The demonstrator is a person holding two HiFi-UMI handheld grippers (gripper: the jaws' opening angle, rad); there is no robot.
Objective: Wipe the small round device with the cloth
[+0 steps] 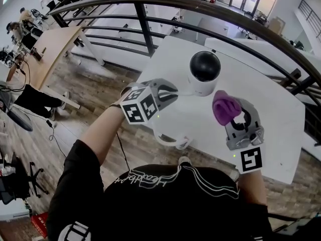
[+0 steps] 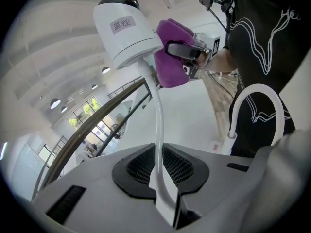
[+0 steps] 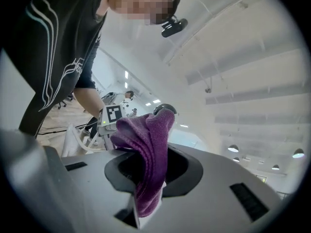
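Left gripper (image 1: 169, 92): jaws nearly together, clamped on thin white cable (image 2: 159, 144). Small round device (image 1: 204, 74) atop cable, straight ahead of jaws, raised over white table (image 1: 271, 134) toward far edge. Right gripper (image 1: 235, 115): jaws pinch purple cloth (image 1: 224, 108), bunched end just beside device's lower right side; contact unclear.

Here's a big open-plan office hall: curved dark metal railing (image 1: 200, 6), long wooden desk (image 1: 55, 49), black swivel chair (image 1: 22, 178), wood-plank floor (image 1: 95, 89).
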